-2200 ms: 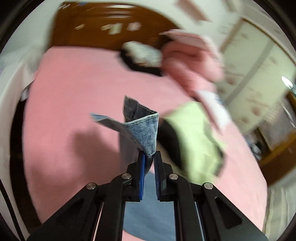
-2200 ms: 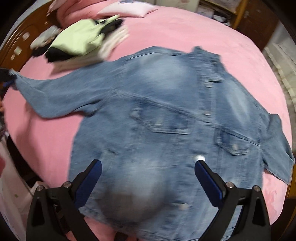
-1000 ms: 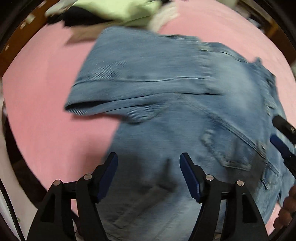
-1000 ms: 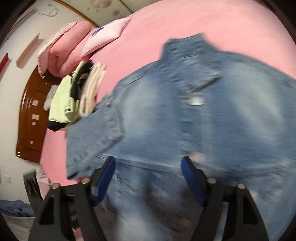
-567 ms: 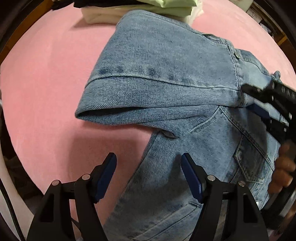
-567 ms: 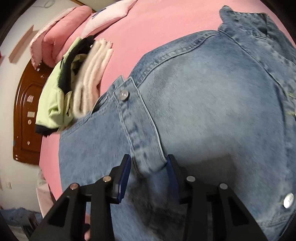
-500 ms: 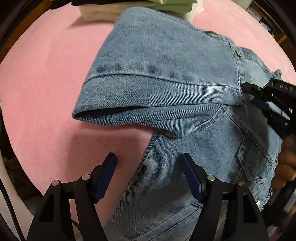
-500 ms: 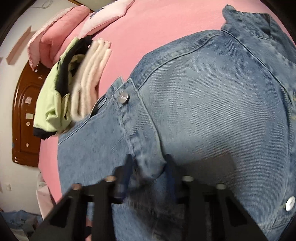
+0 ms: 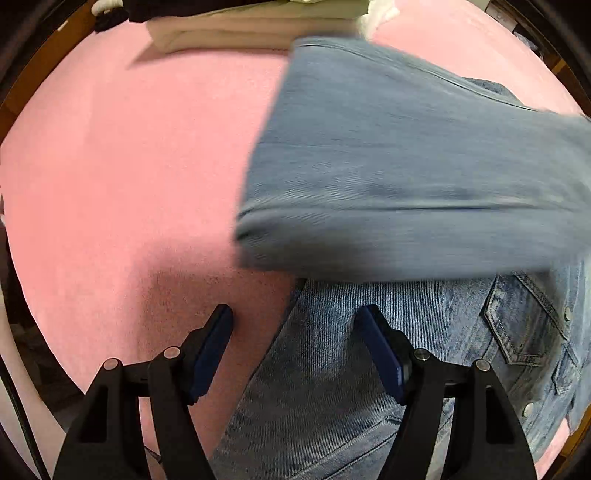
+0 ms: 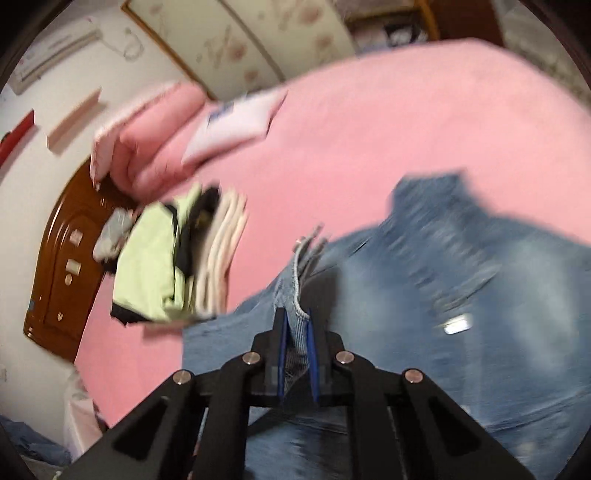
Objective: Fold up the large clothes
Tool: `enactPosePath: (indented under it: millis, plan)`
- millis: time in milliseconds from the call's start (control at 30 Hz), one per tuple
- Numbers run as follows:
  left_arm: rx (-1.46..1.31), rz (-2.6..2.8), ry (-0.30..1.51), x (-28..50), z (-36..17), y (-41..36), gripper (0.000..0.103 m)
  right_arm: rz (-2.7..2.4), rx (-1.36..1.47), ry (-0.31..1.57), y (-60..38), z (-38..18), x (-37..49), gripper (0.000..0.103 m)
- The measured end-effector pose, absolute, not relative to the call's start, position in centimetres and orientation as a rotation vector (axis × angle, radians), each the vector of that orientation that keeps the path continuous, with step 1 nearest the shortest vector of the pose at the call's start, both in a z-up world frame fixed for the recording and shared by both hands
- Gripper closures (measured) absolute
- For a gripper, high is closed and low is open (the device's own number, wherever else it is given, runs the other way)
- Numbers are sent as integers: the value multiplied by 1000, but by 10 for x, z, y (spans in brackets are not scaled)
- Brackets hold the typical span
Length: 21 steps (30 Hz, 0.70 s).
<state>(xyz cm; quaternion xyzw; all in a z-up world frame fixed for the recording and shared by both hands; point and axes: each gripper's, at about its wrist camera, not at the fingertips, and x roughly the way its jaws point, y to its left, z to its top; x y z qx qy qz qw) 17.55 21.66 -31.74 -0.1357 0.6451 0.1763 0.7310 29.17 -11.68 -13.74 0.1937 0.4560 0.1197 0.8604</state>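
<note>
A blue denim jacket [image 9: 369, 369] lies front-up on the pink bed [image 9: 129, 166]. Its sleeve [image 9: 406, 166] is folded across the body and looks blurred with motion. My left gripper [image 9: 295, 328] is open and empty, low over the jacket's side edge, one finger above the bed and one above the denim. My right gripper [image 10: 295, 325] is shut on the sleeve cuff [image 10: 301, 295] and holds it lifted above the jacket [image 10: 480, 314].
A stack of folded clothes [image 10: 177, 266], green, black and cream, lies on the bed left of the jacket, also at the top of the left wrist view [image 9: 258, 26]. Pink pillows [image 10: 147, 136] and a wooden headboard [image 10: 62, 266] stand beyond.
My right gripper closed on the sleeve cuff and lifted it, pulling the sleeve across the jacket. My left gripper stayed open and shifted slightly along the jacket's side.
</note>
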Motion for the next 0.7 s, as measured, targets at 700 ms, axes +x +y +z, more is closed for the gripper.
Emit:
enactPosePath:
  millis: [700]
  plan:
    - [-118,447,1428,208,-322,160,56,-204,322,1190,-263,-231,200,91]
